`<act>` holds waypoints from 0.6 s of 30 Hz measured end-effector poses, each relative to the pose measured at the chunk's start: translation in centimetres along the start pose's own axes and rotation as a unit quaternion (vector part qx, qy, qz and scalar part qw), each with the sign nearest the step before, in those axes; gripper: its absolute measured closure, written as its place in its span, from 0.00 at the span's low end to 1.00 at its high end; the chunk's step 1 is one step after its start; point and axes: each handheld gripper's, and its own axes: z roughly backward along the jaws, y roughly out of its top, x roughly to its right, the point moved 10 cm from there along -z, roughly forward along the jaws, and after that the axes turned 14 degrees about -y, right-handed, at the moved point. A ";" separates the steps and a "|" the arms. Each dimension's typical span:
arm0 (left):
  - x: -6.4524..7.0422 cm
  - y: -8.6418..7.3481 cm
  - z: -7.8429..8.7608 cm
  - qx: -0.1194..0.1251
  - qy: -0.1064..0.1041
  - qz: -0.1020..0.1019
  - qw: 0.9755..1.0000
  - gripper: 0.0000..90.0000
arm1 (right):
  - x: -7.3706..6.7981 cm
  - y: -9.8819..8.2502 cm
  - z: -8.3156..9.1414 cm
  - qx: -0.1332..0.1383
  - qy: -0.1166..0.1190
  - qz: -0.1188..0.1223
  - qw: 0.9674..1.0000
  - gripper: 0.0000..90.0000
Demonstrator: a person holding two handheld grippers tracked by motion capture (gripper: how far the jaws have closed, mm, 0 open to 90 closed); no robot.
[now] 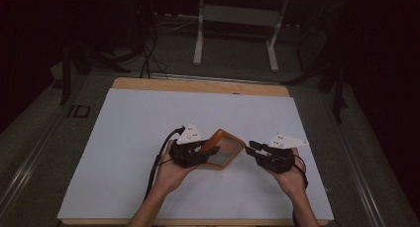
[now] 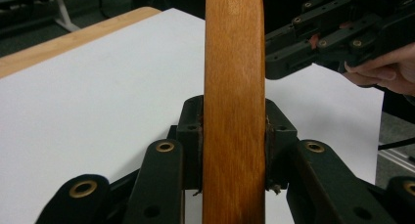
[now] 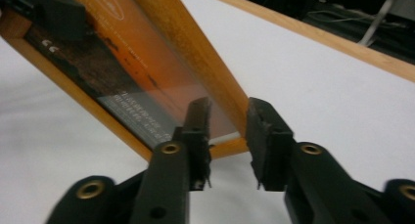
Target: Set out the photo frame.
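One table [image 1: 124, 138], white sheet over a wood top. One wooden picture frame [image 1: 224, 150] sits mid-table, tilted up off the surface, between the hands. Two grippers. Left gripper [image 1: 205, 148] is clamped tight on the frame's left side rail, which runs straight up between its jaws in the left gripper view [image 2: 234, 106]. Right gripper [image 1: 253, 146] sits just right of the frame, jaws parted, straddling the near corner rail [image 3: 195, 62] without pinching it. Left hand has it; right needs only to close.
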 end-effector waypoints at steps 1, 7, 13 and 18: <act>-0.1 0.0 0.0 -0.003 -0.005 -0.002 1.000 0.76 | 0.0 0.0 -0.1 -0.001 0.002 0.001 1.000 0.71; -0.3 0.1 0.0 -0.024 -0.028 -0.020 0.999 0.76 | -0.4 0.5 -0.8 -0.004 0.015 0.014 1.000 0.62; -0.3 0.4 -0.3 -0.042 -0.042 -0.035 0.998 0.76 | -1.3 1.3 -1.4 -0.003 0.037 0.043 0.998 0.53; -0.1 0.7 -0.6 -0.055 -0.056 -0.053 0.995 0.76 | -2.0 1.8 -1.7 -0.008 0.058 0.062 0.996 0.44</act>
